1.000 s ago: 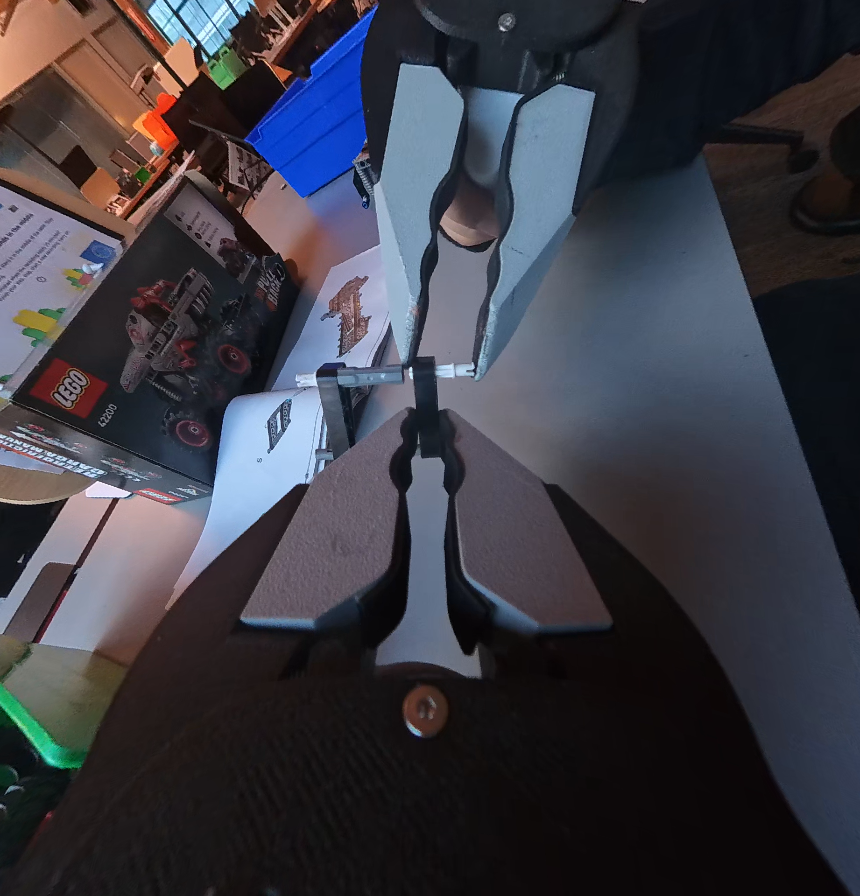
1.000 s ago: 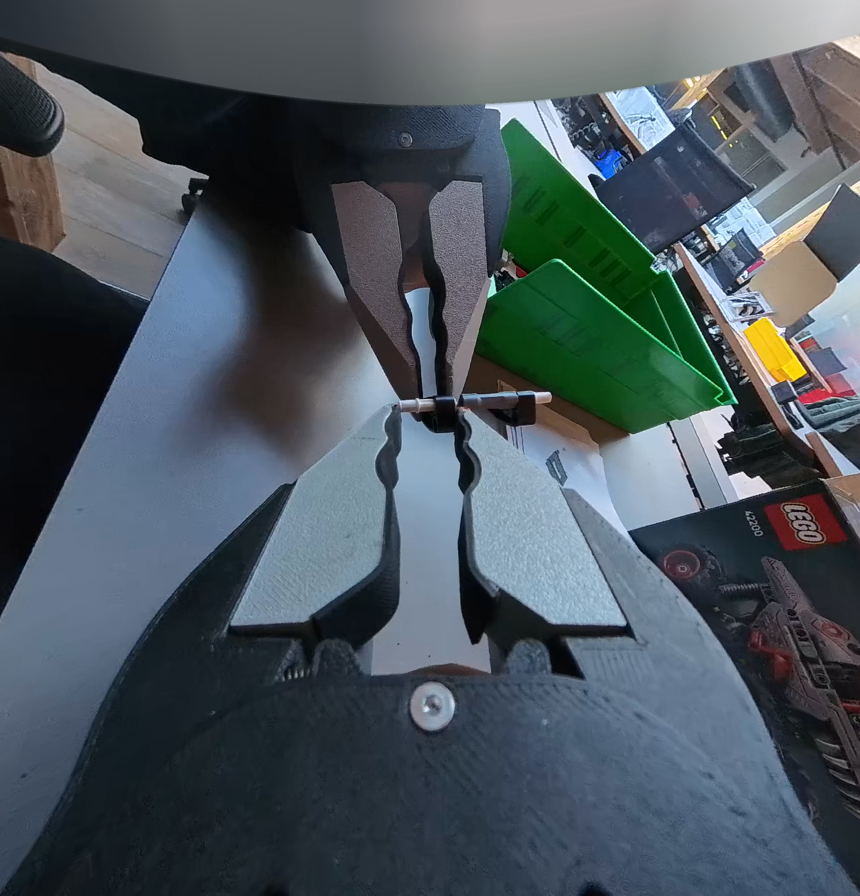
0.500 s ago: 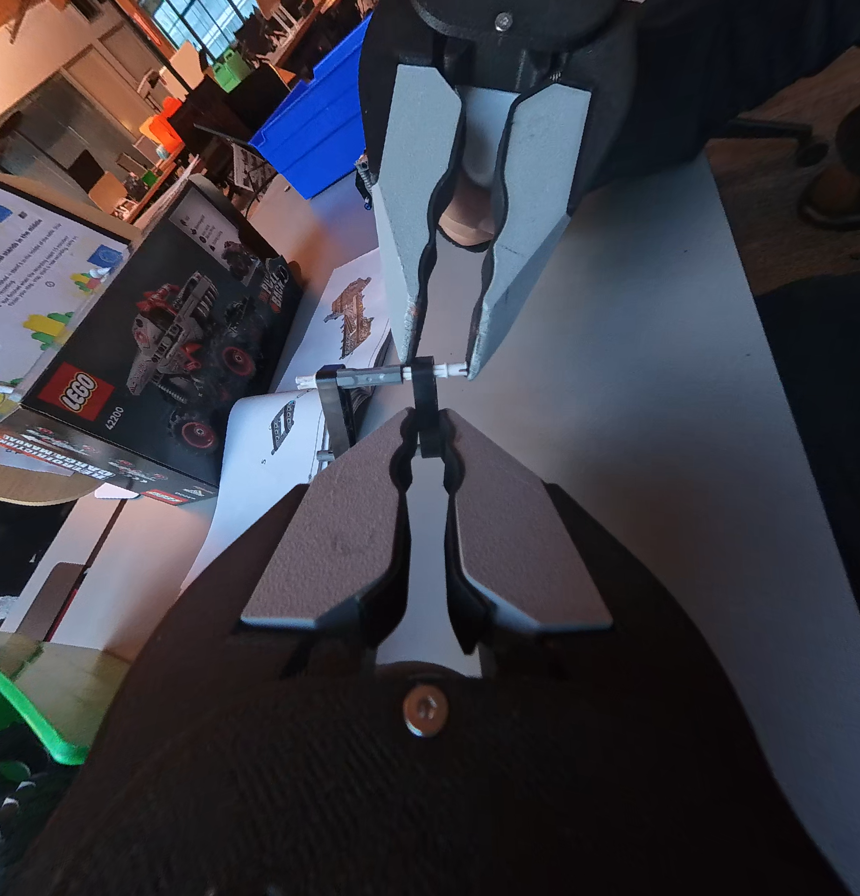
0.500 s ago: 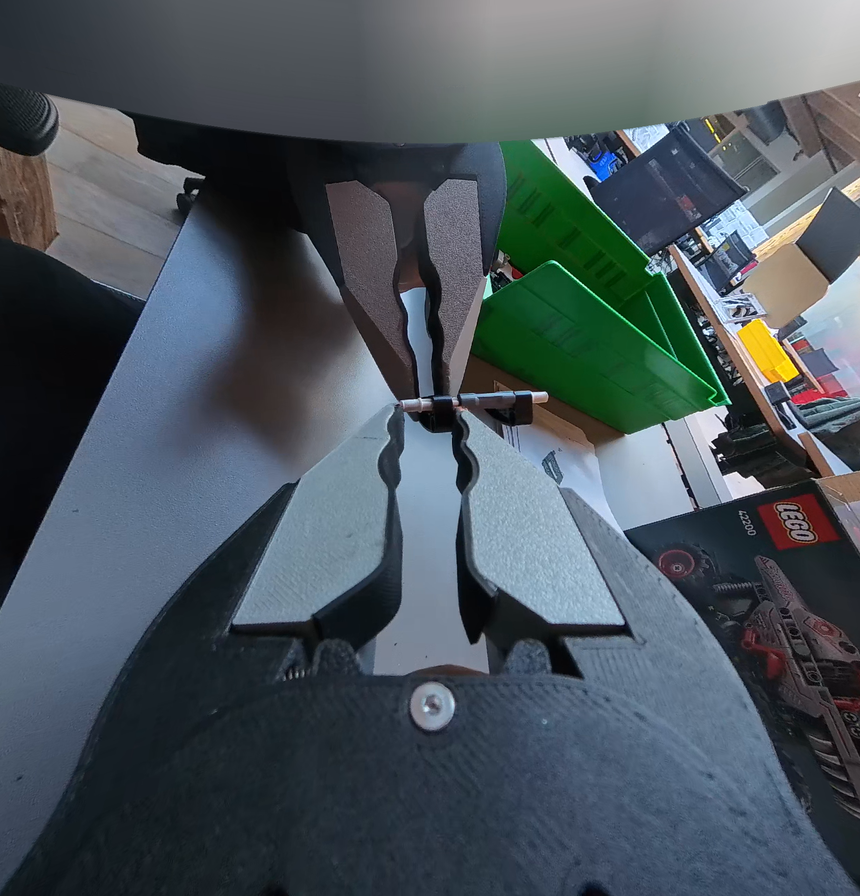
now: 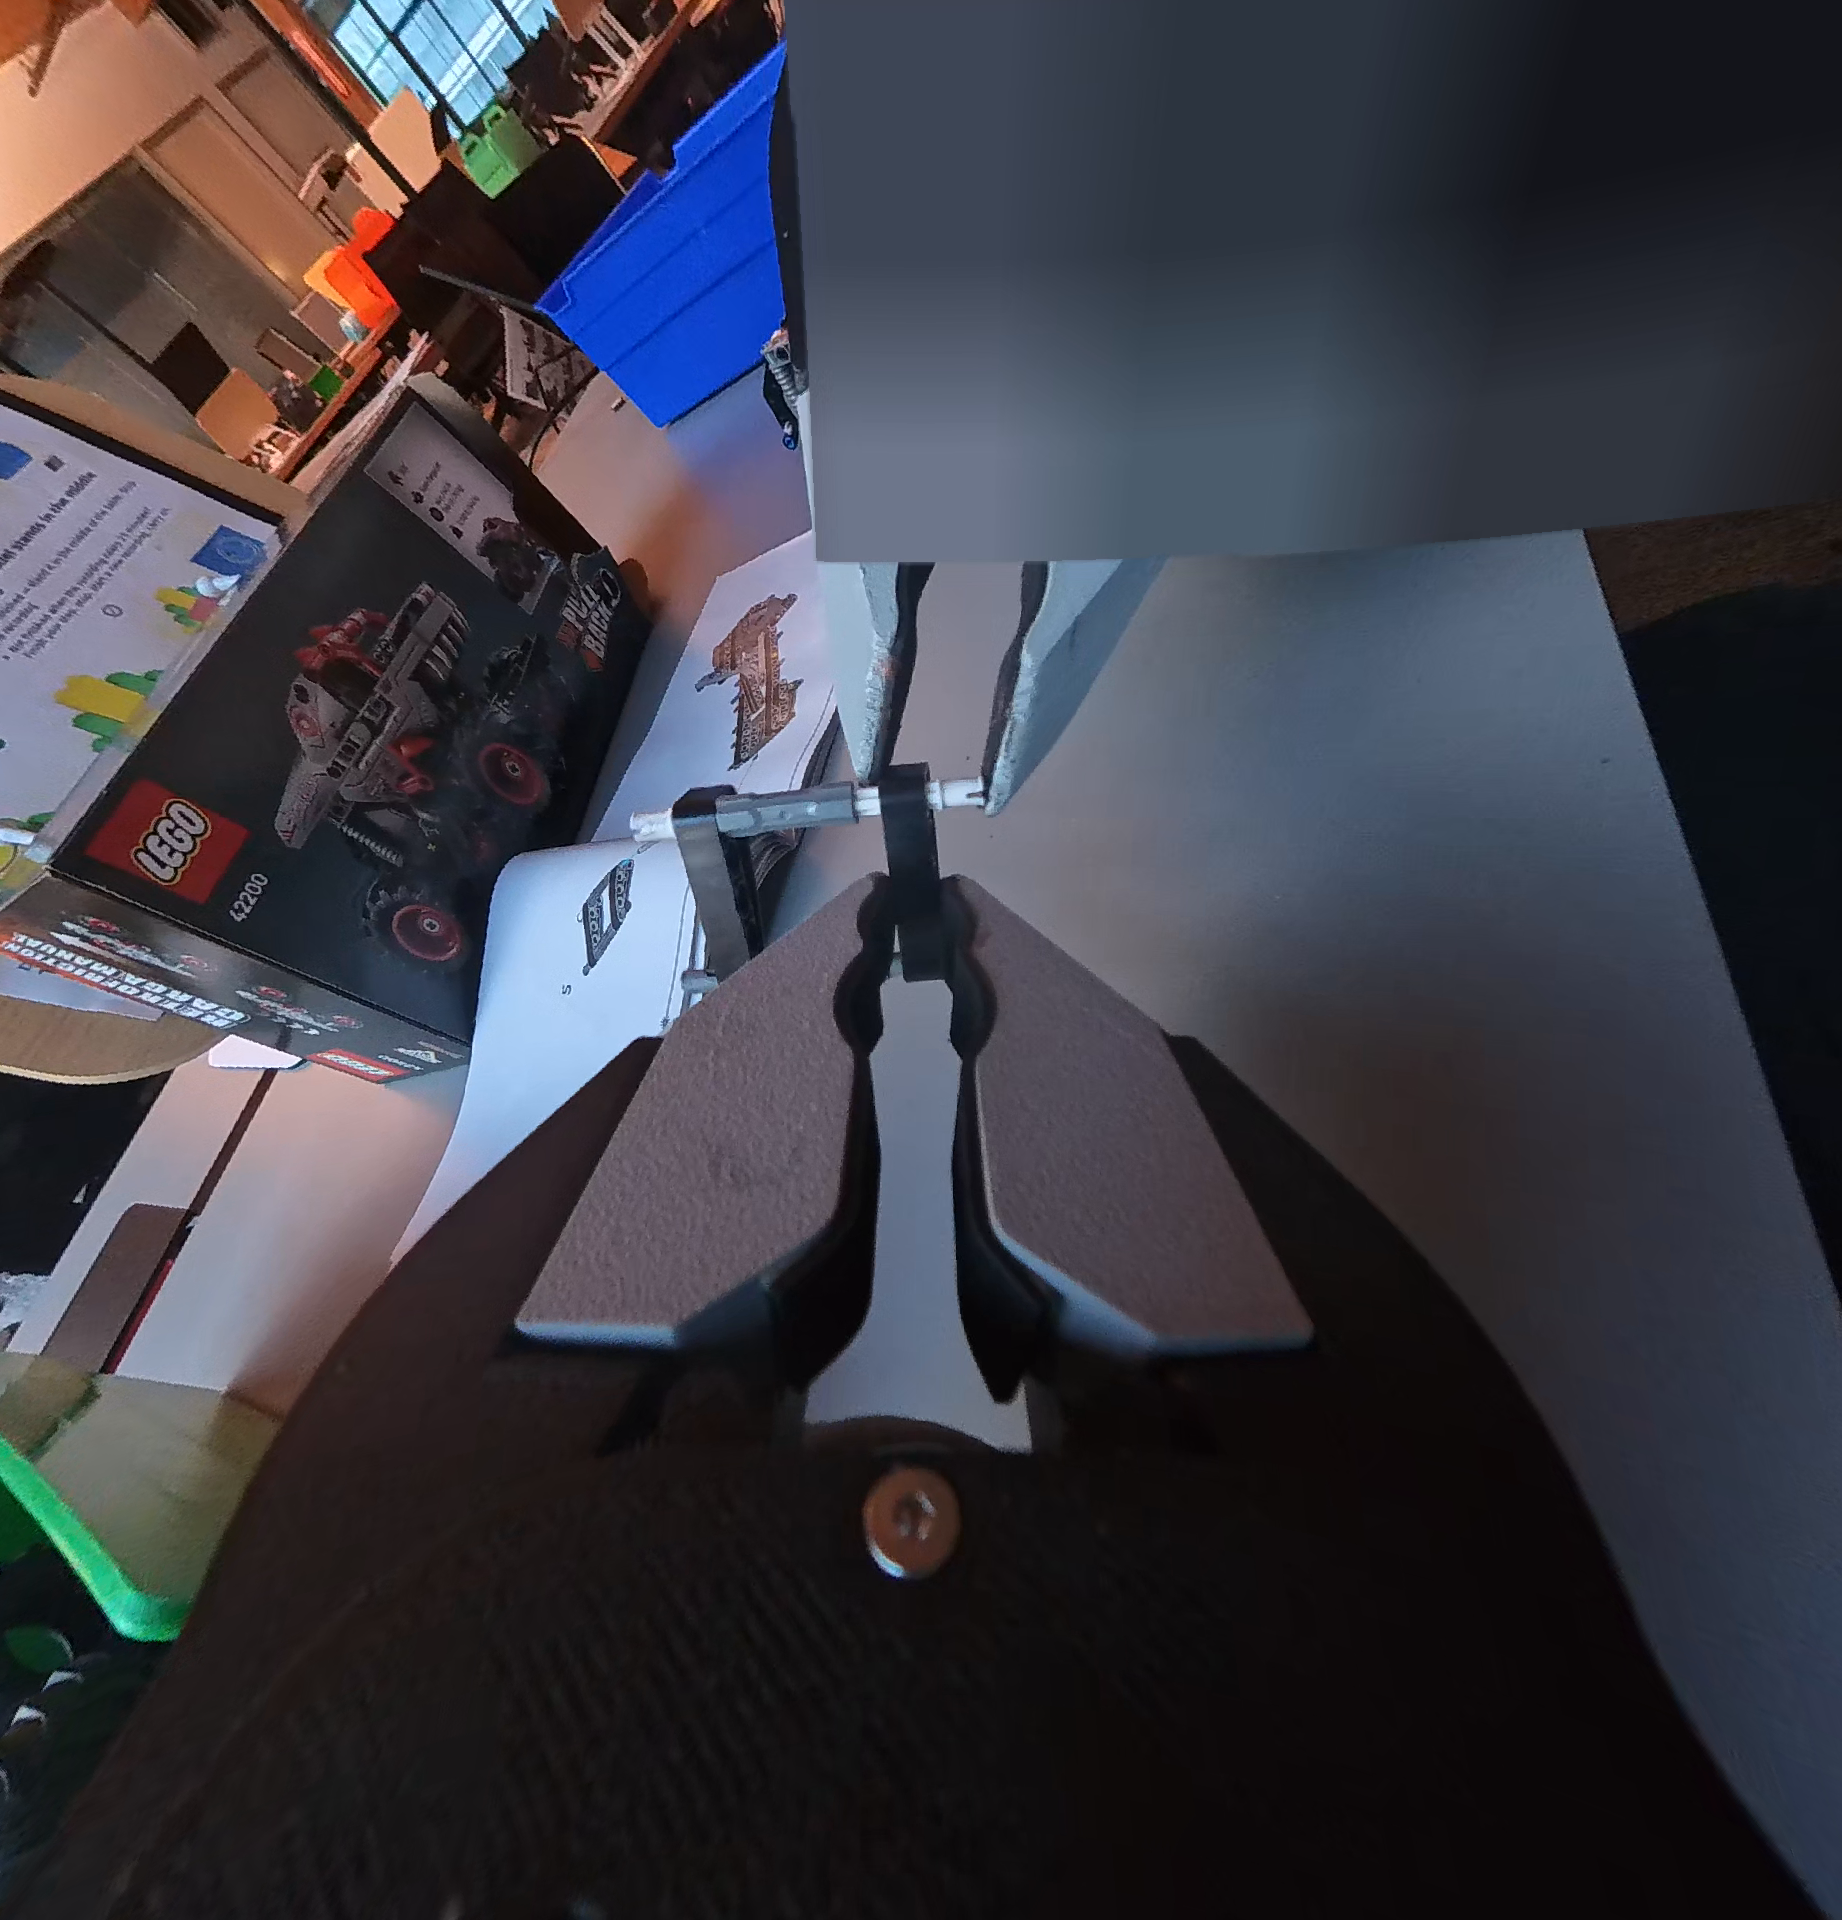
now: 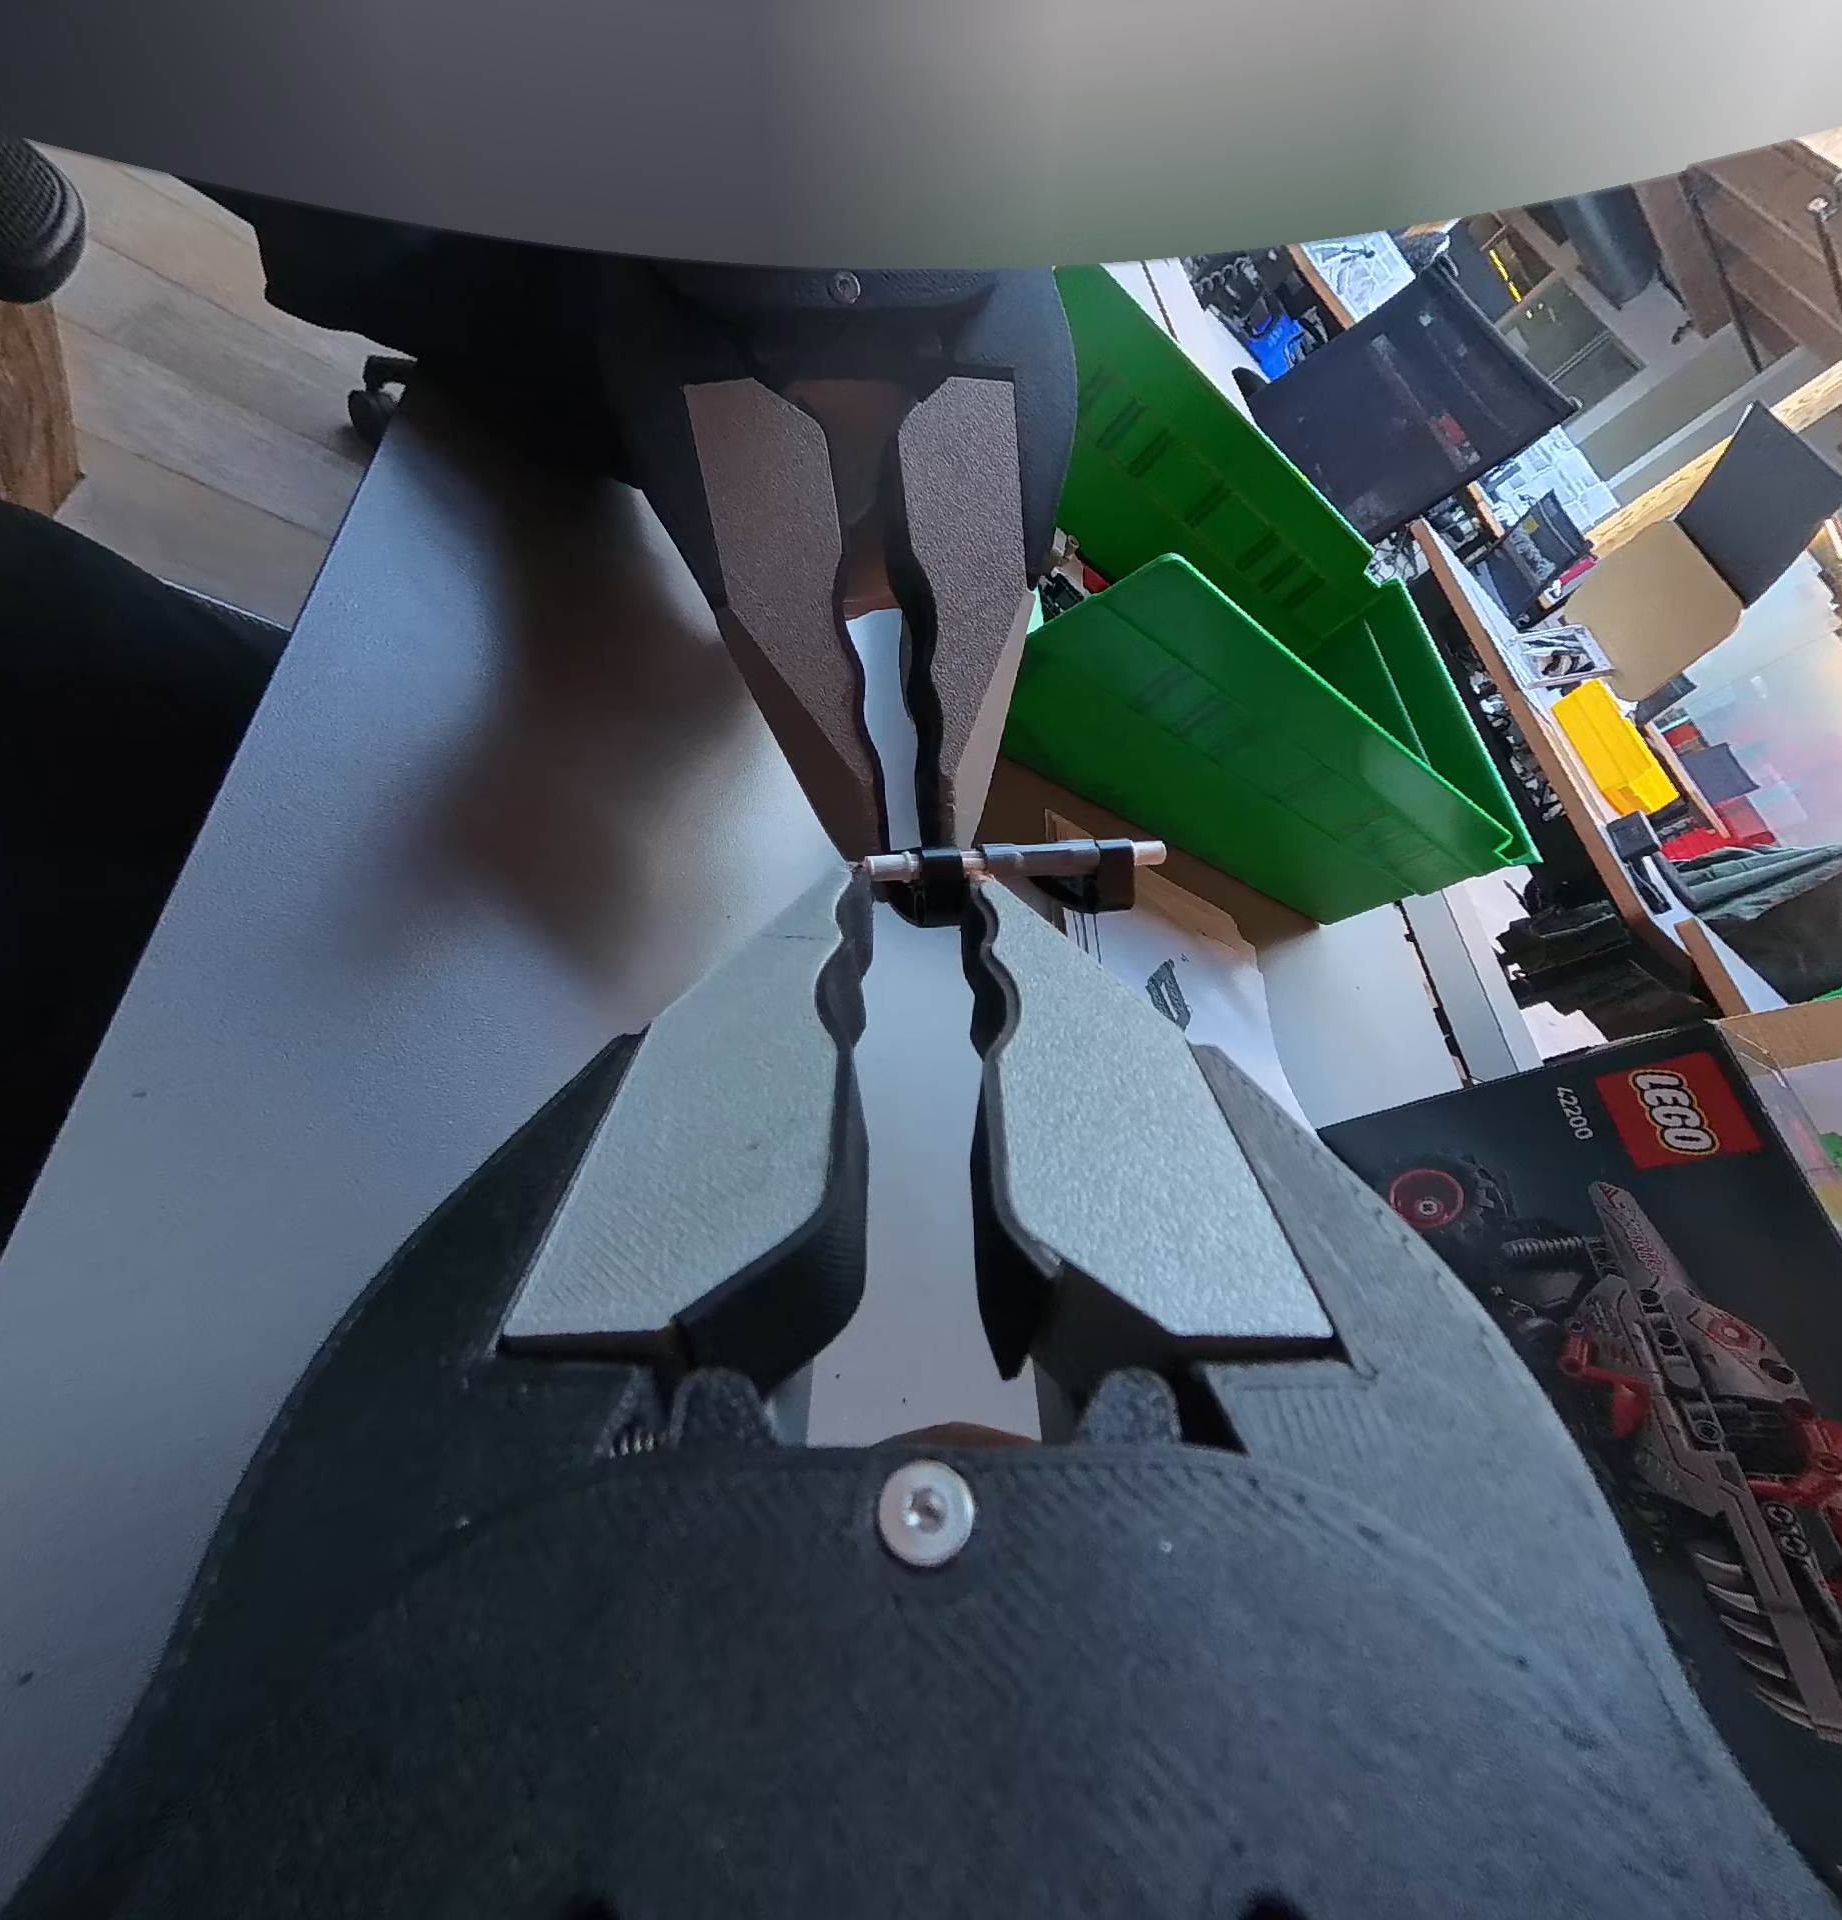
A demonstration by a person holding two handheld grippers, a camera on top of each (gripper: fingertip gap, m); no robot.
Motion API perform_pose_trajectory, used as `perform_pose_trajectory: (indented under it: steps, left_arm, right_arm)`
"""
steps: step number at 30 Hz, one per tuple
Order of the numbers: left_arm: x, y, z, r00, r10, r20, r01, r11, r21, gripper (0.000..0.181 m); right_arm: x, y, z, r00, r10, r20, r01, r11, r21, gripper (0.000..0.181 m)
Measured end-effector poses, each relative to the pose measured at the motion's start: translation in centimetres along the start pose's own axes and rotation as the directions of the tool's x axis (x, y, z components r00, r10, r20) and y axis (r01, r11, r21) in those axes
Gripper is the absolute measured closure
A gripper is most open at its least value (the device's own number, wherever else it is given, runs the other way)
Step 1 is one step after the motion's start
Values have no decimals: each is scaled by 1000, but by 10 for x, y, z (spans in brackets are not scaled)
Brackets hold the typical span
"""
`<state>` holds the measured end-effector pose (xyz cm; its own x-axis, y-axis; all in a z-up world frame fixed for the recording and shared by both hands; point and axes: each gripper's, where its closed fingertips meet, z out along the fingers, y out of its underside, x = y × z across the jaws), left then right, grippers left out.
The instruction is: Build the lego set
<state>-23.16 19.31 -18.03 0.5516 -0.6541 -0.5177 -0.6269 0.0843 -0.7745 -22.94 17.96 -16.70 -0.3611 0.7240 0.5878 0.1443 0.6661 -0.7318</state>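
My left gripper (image 5: 912, 906) is shut on a black beam (image 5: 909, 831) and holds it above the grey table (image 5: 1312, 935). A white axle (image 5: 953, 795) runs through the beam, with a grey connector (image 5: 787, 810) and a second black beam (image 5: 714, 883) further along it. My right gripper (image 6: 915, 888) faces the left one and is closed lengthwise on the axle: one fingertip on the axle's end, the other beside the held beam (image 6: 938, 878). The right gripper also shows in the left wrist view (image 5: 932, 784), the left gripper in the right wrist view (image 6: 915, 831).
The set's black box (image 5: 377, 727) and an open instruction booklet (image 5: 584, 935) lie beside the work spot. Green bins (image 6: 1260, 727) stand beyond the left gripper, a blue bin (image 5: 688, 281) at the far end. A dark chair (image 6: 86, 779) sits off the table's edge.
The right gripper's fingers have closed in a little along the axle, and the white stub past the held beam looks shorter. Both grippers stay almost in place.
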Motion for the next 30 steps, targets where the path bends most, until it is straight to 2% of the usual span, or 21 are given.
perform_pose_trajectory:
  steps: [4,7,10,12,19,24,27,30]
  left_arm:
    - [-1,-1,0,1000,2,3,-2,1000,9,177]
    - [-1,-3,0,1000,-6,-2,6,1000,29,177]
    - [-2,2,1,1000,-5,-2,5,1000,7,177]
    - [0,1,2,1000,-4,-10,4,1000,14,177]
    - [13,-2,5,998,37,-58,-36,999,32,176]
    - [17,-4,5,996,36,-81,-33,999,42,176]
    - [21,-5,5,994,46,-100,-41,998,50,176]
    - [21,-5,5,994,47,-98,-43,998,48,176]
  right_arm:
    - [0,-2,0,1000,2,0,-2,1000,20,166]
    - [1,-4,-3,998,49,49,-53,996,66,166]
    - [9,-2,-4,993,111,50,-115,990,88,124]
    - [11,1,-2,986,157,59,-162,983,83,109]
    - [6,3,4,994,101,53,-104,993,57,119]
    - [3,2,2,991,108,76,-113,992,64,119]
    - [4,1,2,992,103,73,-109,991,72,109]
    - [1,0,1,995,64,74,-69,995,70,116]
